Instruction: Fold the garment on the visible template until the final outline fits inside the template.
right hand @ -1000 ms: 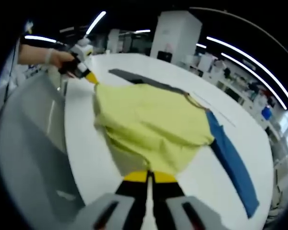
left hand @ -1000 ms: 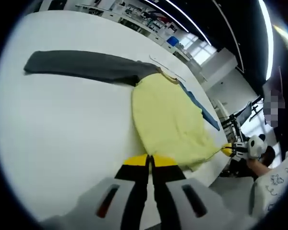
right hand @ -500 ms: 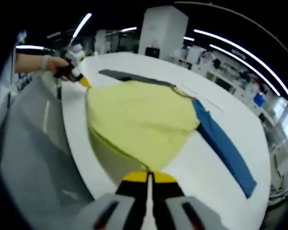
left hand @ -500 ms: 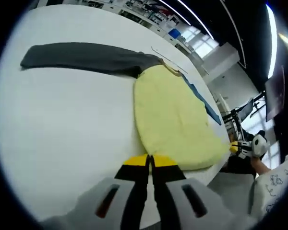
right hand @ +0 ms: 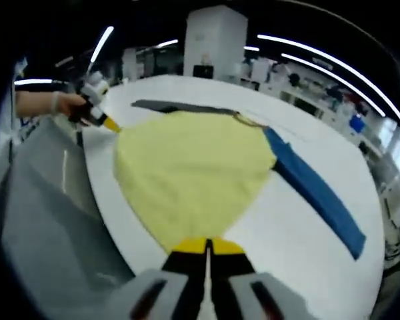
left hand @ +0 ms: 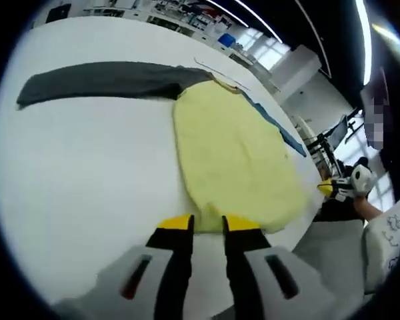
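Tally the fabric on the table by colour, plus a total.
Yellow garment body: 1
Grey sleeve: 1
Blue sleeve: 1
Total: 3 coloured parts of fabric, lying on the white table.

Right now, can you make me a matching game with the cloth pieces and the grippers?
Things:
1. yellow body
2. gray sleeve
3. blue sleeve
4. left gripper
5. right gripper

States:
A. shut at the yellow edge
B. open
C. long dark strip
D. wide middle piece
E. strip toward the windows

Pairs: 1-D, 2-C, 3-E, 4-B, 5-A
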A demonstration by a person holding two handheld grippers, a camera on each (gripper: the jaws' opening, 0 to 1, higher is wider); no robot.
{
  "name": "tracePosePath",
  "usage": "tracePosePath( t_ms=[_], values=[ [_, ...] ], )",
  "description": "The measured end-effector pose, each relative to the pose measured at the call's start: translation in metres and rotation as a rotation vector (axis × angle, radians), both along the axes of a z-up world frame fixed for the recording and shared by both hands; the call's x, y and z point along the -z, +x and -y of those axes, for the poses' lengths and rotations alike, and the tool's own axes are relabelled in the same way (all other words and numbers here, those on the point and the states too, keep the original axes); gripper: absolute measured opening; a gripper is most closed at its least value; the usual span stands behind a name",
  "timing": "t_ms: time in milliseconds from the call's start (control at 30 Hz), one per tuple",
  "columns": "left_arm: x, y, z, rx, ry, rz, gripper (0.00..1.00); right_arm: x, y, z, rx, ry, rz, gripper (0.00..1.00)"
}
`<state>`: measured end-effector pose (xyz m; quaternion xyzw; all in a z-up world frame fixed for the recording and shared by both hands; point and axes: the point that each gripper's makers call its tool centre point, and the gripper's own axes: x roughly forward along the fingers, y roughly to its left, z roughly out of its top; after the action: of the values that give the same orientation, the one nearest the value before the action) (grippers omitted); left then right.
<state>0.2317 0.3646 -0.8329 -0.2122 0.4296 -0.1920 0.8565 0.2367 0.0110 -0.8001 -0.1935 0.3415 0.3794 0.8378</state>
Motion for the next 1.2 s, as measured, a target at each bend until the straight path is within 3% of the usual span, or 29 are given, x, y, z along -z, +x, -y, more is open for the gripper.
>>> tracePosePath(
  t_ms=[100,133,267,467,600,667,767,933,1200],
  values=[
    [0.001,-0.001,0.0,0.031,0.015,0.015,0.26,0.004,-0.004,-0.005,-0.01,0.005,-0.011,0.0],
    [0.0,-0.001,0.002,0.074,0.026,0.05,0.27,0.005,-0.005,-0.007,-0.015,0.002,-0.011,0.0],
    [-0.004,0.003,0.004,0.091,0.016,0.082,0.3,0.007,-0.007,-0.012,-0.012,0.019,-0.021,0.0],
    [-0.002,-0.006,0.015,0.18,0.015,0.073,0.3,0.009,-0.007,-0.016,-0.011,0.032,-0.026,0.0],
    [-0.01,-0.013,0.022,0.201,-0.018,0.064,0.2,0.011,-0.008,-0.015,-0.008,0.029,-0.028,0.0],
    [-0.016,-0.013,0.022,0.178,-0.069,0.062,0.12,0.012,-0.009,-0.016,-0.005,0.033,-0.032,0.0],
    [-0.016,-0.009,0.018,0.139,-0.084,0.055,0.01,0.013,-0.01,-0.018,-0.009,0.032,-0.034,0.0],
    [-0.011,-0.01,0.016,0.114,-0.08,0.04,0.01,0.014,-0.01,-0.019,-0.016,0.031,-0.036,0.0],
    [-0.016,-0.018,0.025,0.101,-0.062,0.055,0.0,0.017,-0.012,-0.02,-0.01,0.036,-0.045,0.0]
  ],
)
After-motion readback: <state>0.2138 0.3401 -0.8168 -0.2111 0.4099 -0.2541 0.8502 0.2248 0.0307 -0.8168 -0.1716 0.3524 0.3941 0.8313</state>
